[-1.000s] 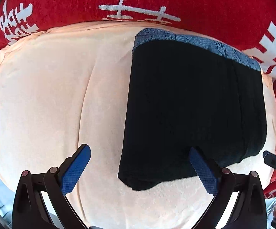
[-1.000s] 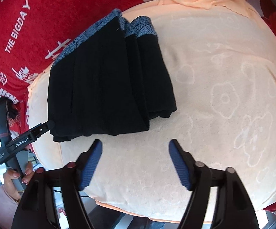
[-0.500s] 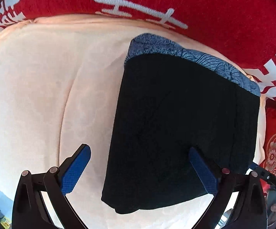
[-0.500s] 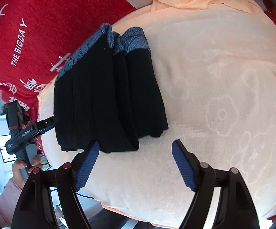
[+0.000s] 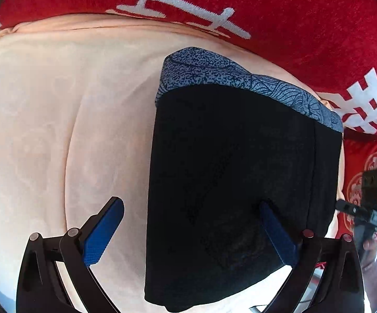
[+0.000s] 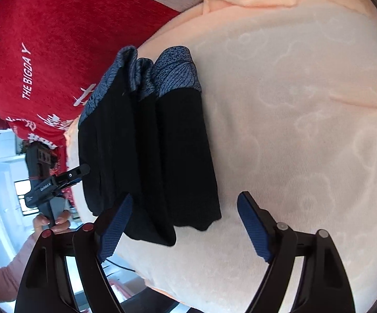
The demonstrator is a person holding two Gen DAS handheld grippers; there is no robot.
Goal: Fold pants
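The black pants [image 5: 227,182] with a blue patterned waistband [image 5: 240,80] lie folded in a compact stack on a peach blanket [image 5: 58,130]. In the right wrist view the pants [image 6: 157,156] show several stacked layers. My left gripper [image 5: 192,230] is open and empty, its jaws straddling the stack's near left edge. My right gripper [image 6: 186,224] is open and empty, hovering over the stack's near end. The left gripper also shows at the stack's far side in the right wrist view [image 6: 79,172].
A red cover with white characters [image 5: 266,13] lies beyond the blanket. The blanket's front edge [image 6: 214,297] drops off close to the right gripper. The right gripper's body and hand show at the right edge [image 5: 368,214].
Both grippers have moved closer in over the folded pants, so the stack sits larger and lower in both views. Jaws stayed open. The pants have not changed shape.
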